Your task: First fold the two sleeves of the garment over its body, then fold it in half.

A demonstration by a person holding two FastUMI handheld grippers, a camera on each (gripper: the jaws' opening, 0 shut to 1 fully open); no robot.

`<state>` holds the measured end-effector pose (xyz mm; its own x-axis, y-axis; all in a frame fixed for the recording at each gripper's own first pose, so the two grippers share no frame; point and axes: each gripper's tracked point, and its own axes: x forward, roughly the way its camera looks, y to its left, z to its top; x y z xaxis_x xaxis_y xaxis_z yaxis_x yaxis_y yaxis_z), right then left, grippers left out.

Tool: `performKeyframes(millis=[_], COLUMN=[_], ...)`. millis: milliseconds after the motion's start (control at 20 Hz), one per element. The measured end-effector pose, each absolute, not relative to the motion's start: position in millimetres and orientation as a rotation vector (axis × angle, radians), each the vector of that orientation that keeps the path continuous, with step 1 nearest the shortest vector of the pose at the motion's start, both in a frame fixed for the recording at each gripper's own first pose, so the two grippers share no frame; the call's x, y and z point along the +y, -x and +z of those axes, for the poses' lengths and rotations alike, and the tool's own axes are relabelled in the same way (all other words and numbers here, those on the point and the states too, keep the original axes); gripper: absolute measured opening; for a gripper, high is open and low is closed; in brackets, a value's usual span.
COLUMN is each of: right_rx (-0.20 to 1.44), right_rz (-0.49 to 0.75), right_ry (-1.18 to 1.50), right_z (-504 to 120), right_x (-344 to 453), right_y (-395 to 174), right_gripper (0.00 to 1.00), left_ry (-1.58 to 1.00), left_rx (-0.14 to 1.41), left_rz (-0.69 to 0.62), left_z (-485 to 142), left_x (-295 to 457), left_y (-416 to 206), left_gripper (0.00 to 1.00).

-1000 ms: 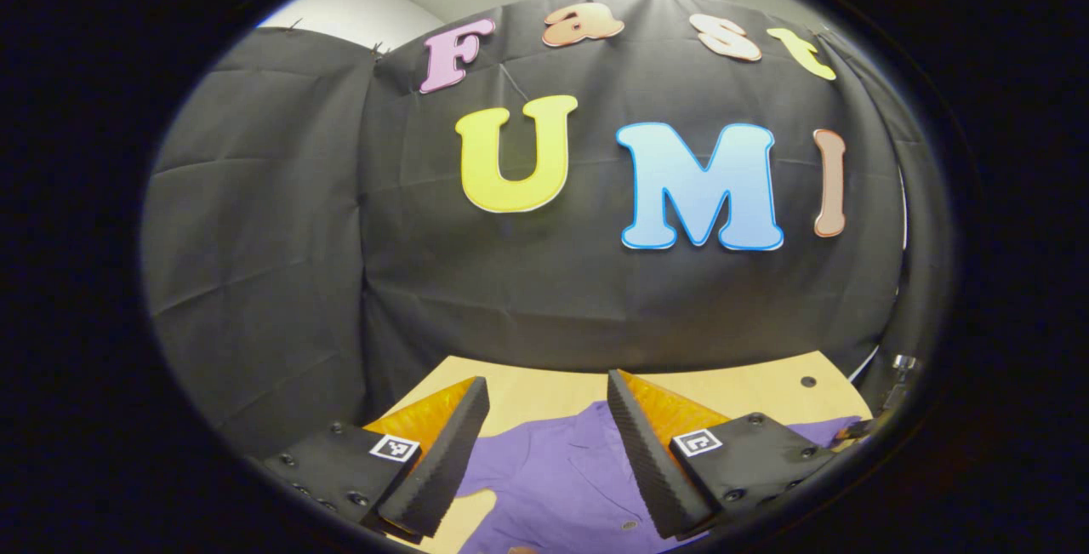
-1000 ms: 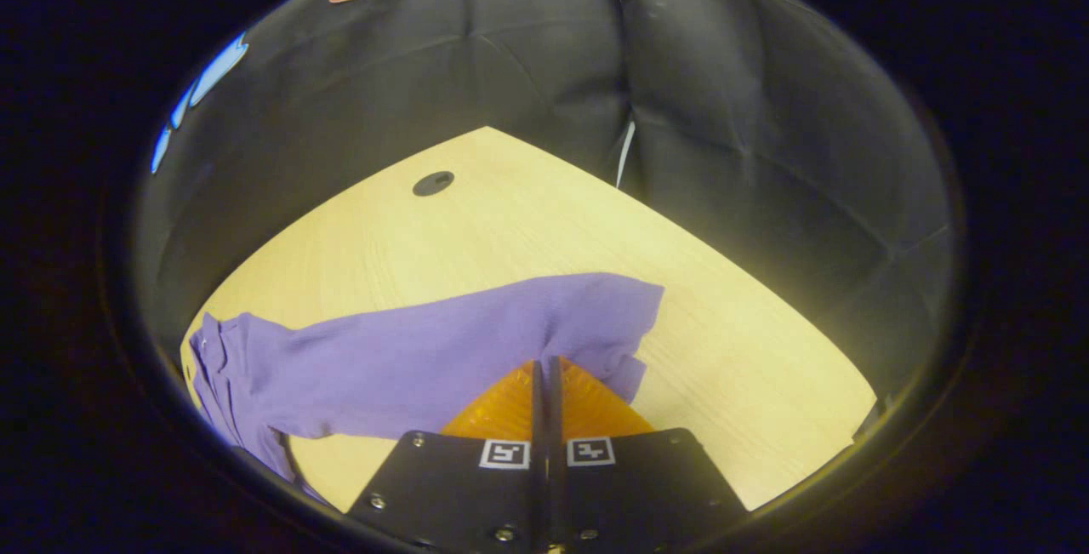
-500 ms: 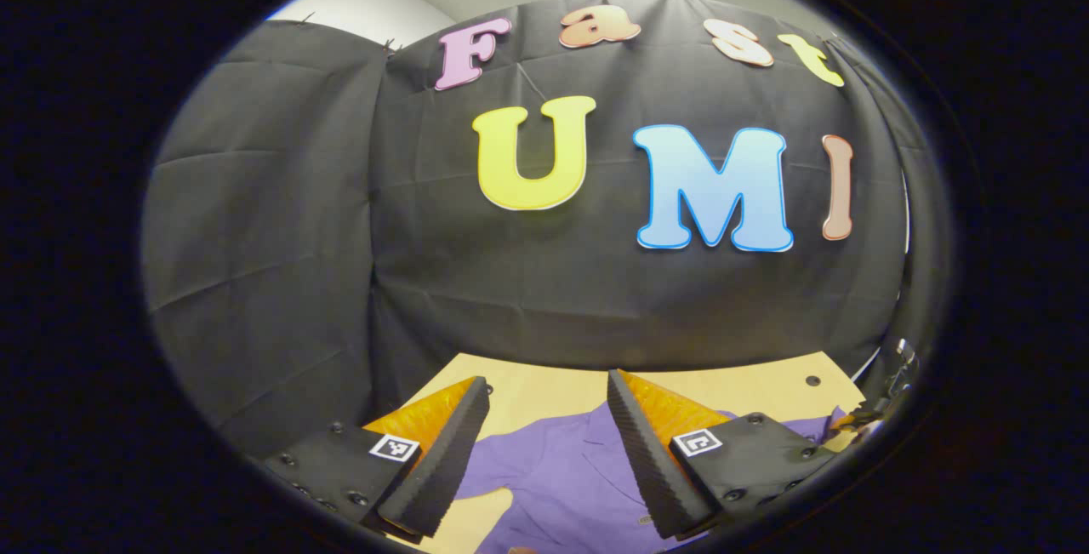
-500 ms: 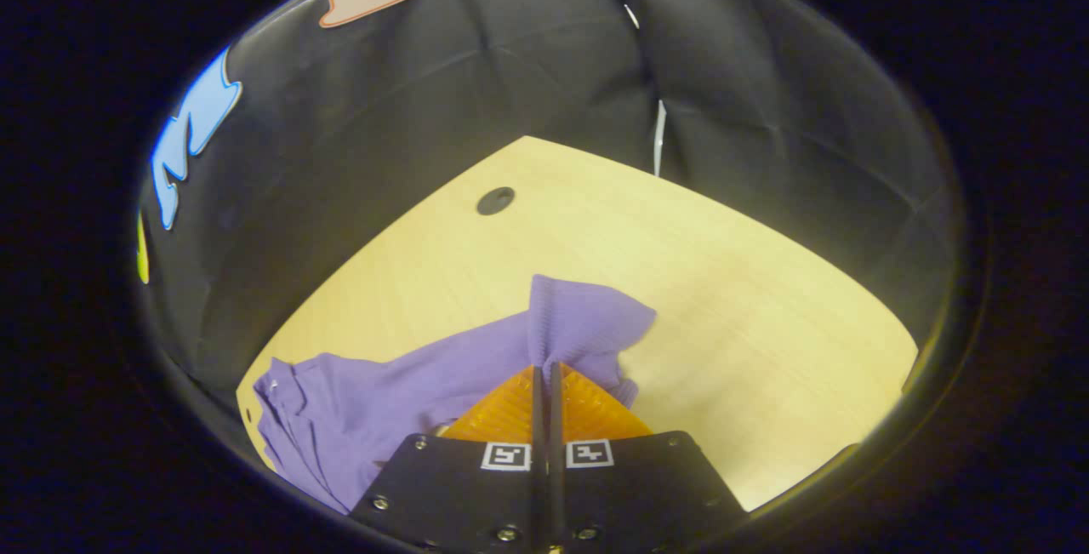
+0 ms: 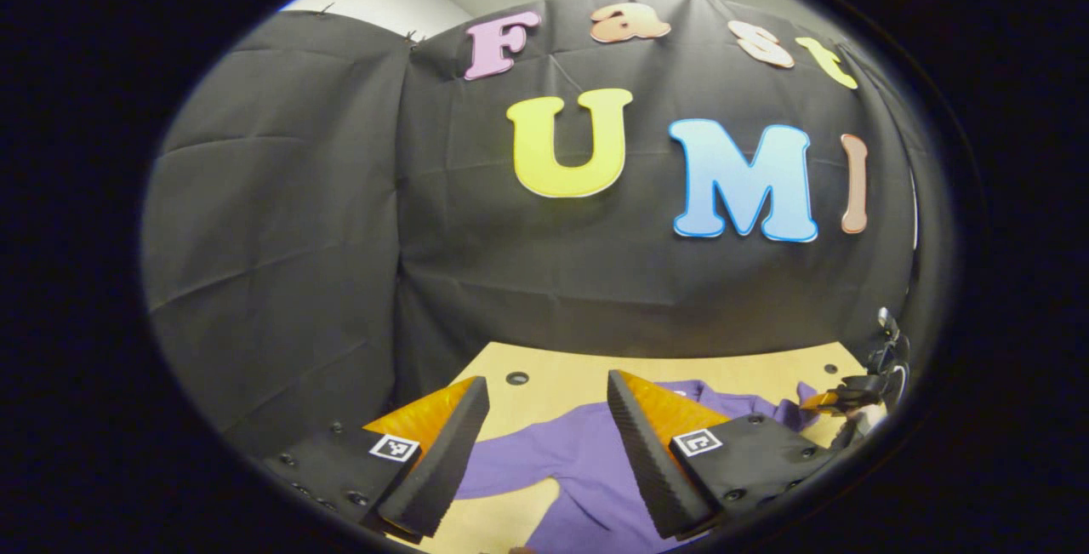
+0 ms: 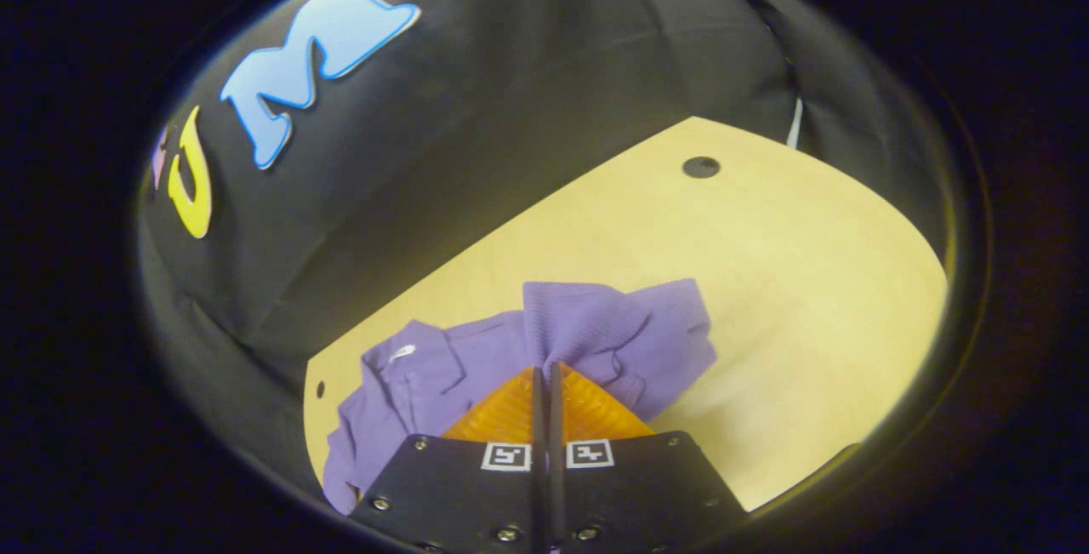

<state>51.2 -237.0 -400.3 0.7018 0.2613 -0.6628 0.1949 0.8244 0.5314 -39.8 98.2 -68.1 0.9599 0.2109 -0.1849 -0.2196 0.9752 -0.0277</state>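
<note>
Pinching the sleeve (image 6: 587, 328), right claw (image 6: 545, 374) is pressed together; garment body (image 6: 408, 384) lies lower left; left claw (image 5: 544, 443) spread.

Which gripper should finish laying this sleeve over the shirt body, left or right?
Right. The right gripper is already shut on the purple sleeve, lifted toward the shirt body. The left gripper is open above the table, holding nothing.
</note>
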Motion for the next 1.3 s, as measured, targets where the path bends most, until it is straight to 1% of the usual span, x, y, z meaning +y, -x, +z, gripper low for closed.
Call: performKeyframes(millis=[150, 500, 800, 1050, 1200, 1300], right_rx=[0.812, 0.862, 0.922, 0.989, 1.044, 1.039], right_rz=[0.135, 0.277, 0.404, 0.478, 0.482, 0.484], right_ry=[-0.601, -0.570, -0.506, -0.428, -0.329, -0.307], right_z=[-399, -391, -388, -386, -376, -394], right_x=[-238, -241, -246, -254, -268, -258], right_y=[-49, -49, -50, -53, -52, -43], right_gripper=[0.01, 0.01, 0.01, 0.01, 0.01, 0.02], left_ry=[0.050, 0.039, 0.048, 0.051, 0.056, 0.058], left_rx=[0.188, 0.207, 0.223, 0.233, 0.244, 0.248], left_rz=[0.238, 0.278, 0.318, 0.347, 0.369, 0.378], left_z=[-76, -90, -103, -110, -119, -122], left_x=[128, 192, 231, 253, 264, 268], left_y=[46, 55, 62, 66, 70, 70], left_gripper=[0.94, 0.94, 0.94, 0.94, 0.94, 0.93])
